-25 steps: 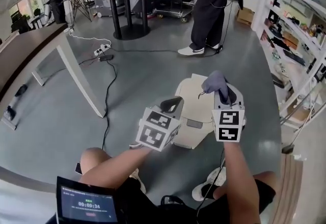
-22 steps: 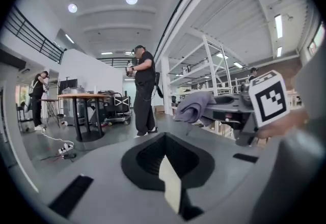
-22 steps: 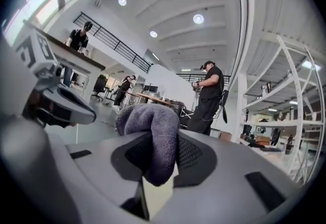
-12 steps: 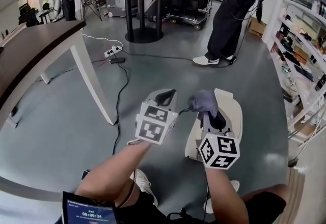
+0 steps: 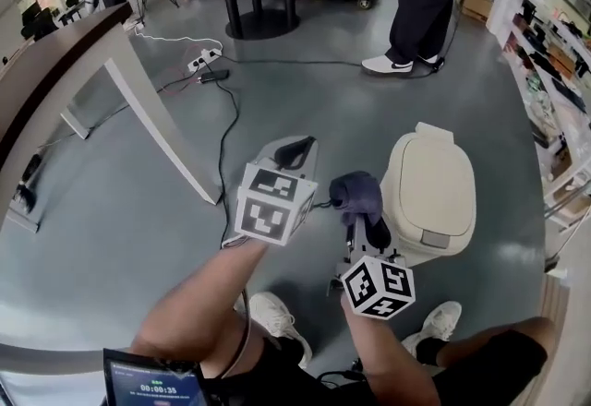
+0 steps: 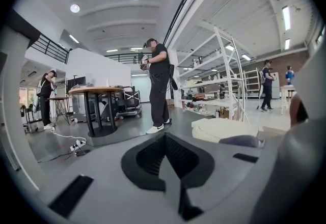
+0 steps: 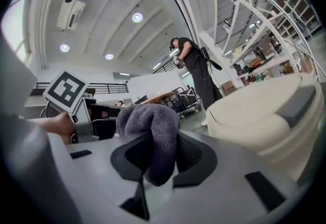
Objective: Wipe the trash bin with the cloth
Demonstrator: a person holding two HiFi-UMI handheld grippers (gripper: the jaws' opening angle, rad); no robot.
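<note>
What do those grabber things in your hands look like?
Both are pale grey plastic. The left gripper and right gripper each have dark ribbed pads inside the jaws and a white cube with black square markers. No sleeves cover the forearms.

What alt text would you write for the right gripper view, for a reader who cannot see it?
The right gripper is shut on a bunched grey cloth. A cream trash bin stands close on the right, apart from the cloth. Behind, a person in black stands.
</note>
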